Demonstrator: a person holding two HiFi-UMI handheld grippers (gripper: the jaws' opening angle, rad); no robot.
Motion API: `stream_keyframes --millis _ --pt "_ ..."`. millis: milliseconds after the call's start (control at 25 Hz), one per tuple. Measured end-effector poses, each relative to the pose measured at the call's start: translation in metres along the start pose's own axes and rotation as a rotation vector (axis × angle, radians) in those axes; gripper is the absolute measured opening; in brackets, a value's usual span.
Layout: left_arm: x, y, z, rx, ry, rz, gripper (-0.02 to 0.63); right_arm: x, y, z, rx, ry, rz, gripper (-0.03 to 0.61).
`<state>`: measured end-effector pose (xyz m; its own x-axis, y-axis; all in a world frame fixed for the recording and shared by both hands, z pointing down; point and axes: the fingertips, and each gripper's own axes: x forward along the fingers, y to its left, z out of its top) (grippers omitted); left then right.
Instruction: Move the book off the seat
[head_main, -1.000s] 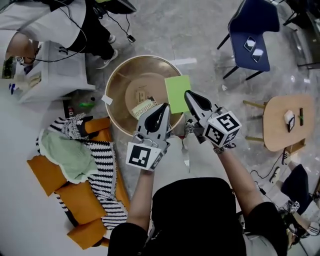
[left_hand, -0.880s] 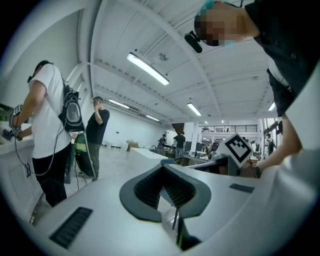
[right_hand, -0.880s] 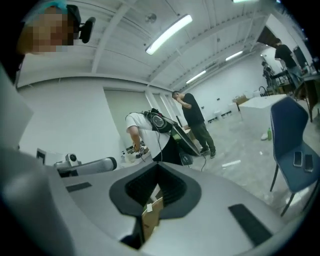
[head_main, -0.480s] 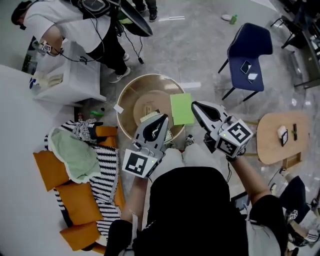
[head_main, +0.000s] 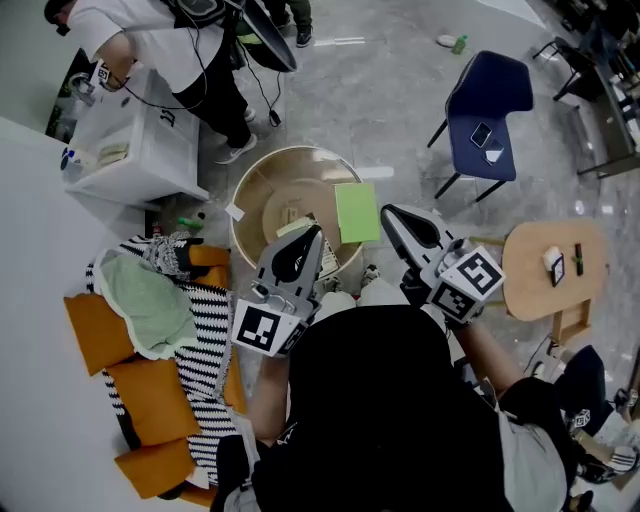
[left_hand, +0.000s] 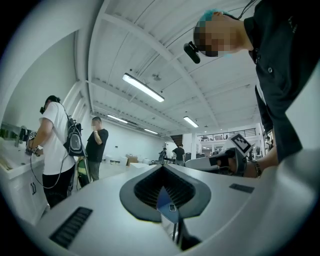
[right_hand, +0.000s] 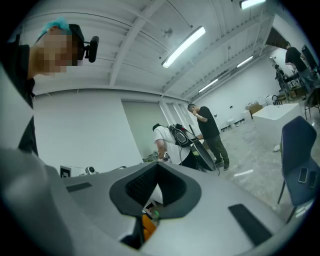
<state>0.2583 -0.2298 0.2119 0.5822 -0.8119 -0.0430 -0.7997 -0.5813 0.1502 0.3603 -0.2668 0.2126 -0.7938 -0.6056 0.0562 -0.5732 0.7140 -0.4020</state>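
Both hands are up in front of the person's chest. The left tongs (head_main: 312, 236) and right tongs (head_main: 390, 214) point out level over the floor. Each gripper view shows its jaws pressed together at the tip with nothing between them, so both tongs are closed and empty. In the left gripper view the right tongs show off to one side, marker cube up, gripped by a hand.

The green book (head_main: 357, 212) lies flat across the right rim of the round seat (head_main: 262, 184), a pale wooden thing with a raised edge. In the head view the book sits between the two tong tips, and neither touches it. A pale printed paper (head_main: 288, 217) lies inside the seat, partly behind the left tongs.

To the left, orange cushions (head_main: 155, 400) carry a striped cloth (head_main: 208, 330) and a green cloth (head_main: 150, 310). To the upper right, a blue chair (head_main: 480, 115) has a phone (head_main: 480, 134) on its seat. To the right, a round tabletop (head_main: 530, 275) carries two small things. At the upper left, a person in a white shirt (head_main: 150, 30) bends over a white cabinet (head_main: 130, 150). Another person stands behind them in the gripper views.
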Motion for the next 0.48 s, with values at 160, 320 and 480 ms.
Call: stream_keyframes --millis 160,320,480 --pt "0.001 -0.007 0.006 0.004 -0.019 -0.021 0.009 0.005 0.009 -0.001 -0.051 0.007 0.007 0.015" --pt "0.0 -0.007 0.008 0.015 -0.022 -0.033 0.01 0.01 0.018 0.001 -0.083 -0.01 0.008 0.015" --pt "0.0 -0.001 0.009 0.017 -0.031 -0.05 0.01 0.013 0.023 -0.001 -0.118 -0.009 -0.008 0.015"
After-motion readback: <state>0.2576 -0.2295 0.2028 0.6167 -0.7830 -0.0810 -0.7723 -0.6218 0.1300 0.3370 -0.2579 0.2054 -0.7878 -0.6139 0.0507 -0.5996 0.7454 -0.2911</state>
